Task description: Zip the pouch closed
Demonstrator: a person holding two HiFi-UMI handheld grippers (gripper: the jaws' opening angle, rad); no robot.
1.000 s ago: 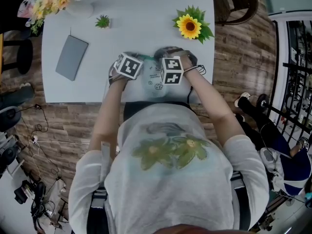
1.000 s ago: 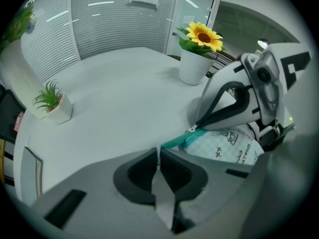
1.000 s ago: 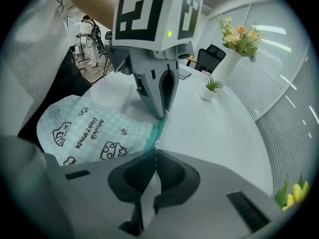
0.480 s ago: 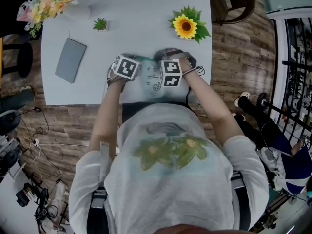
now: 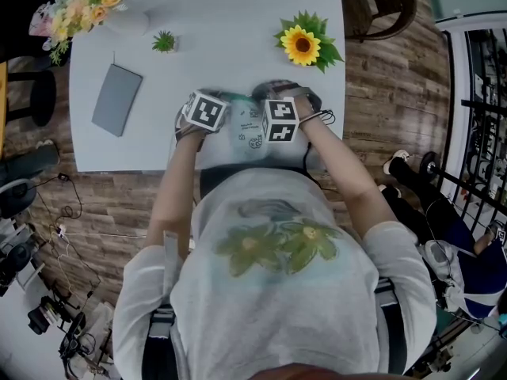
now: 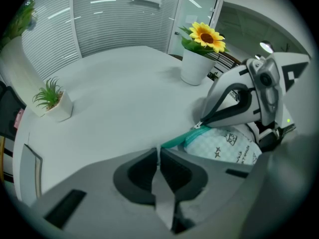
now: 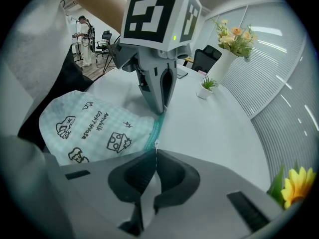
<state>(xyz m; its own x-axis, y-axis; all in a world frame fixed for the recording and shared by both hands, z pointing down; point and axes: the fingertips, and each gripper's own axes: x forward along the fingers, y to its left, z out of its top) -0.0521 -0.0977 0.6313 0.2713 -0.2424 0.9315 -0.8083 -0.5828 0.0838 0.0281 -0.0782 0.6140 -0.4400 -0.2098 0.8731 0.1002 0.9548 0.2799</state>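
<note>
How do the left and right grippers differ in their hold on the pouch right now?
The left gripper pinches the end of the teal zip band; the right gripper pinches what looks like the small metal zip pull. In the head view, the left gripper sits at the left side of the pouch, the right gripper at its right side. Both have their fingers shut on the same zip line, facing each other.
</note>
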